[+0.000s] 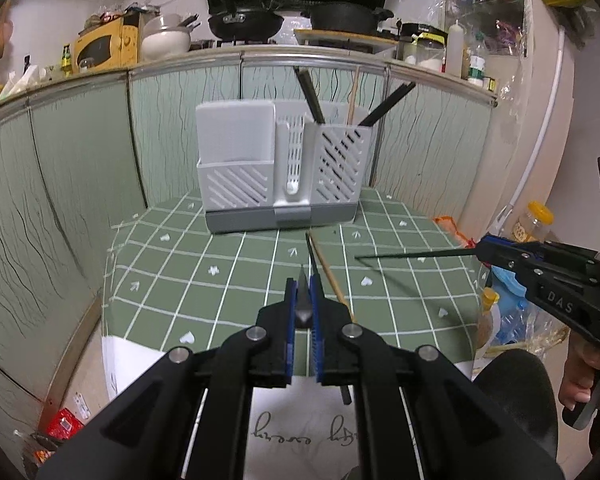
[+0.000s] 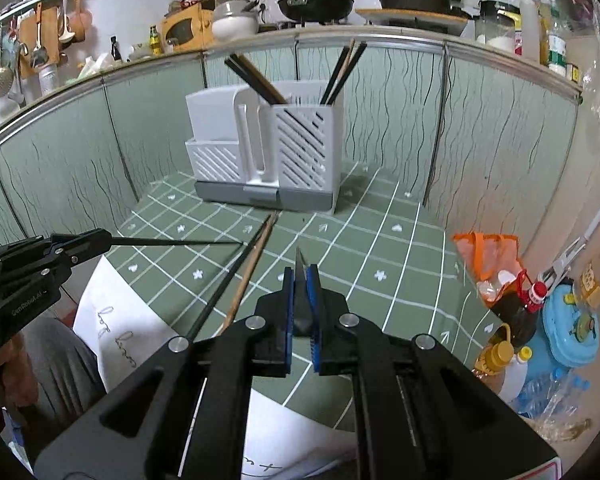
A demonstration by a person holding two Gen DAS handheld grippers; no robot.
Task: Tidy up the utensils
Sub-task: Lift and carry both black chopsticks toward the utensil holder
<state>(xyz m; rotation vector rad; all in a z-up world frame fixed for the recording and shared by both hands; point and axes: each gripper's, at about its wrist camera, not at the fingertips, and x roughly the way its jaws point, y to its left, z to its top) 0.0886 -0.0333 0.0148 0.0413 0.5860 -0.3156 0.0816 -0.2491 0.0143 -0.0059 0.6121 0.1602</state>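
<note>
The left gripper (image 1: 304, 280) is pinched on a thin black chopstick (image 2: 176, 242), which sticks out level over the green grid-patterned tablecloth (image 1: 228, 280). Just to its right, a second black chopstick (image 2: 224, 284) and a pale wooden chopstick (image 2: 252, 268) lie side by side on the cloth, tips toward the white slotted plastic utensil holder (image 1: 280, 168) standing at the far end. Several dark chopsticks (image 2: 256, 80) already stand tilted in its right-hand compartments. Further right, the right gripper (image 2: 300, 276) is pressed onto another black chopstick (image 1: 416, 256), held clear above the cloth and pointing leftward.
</note>
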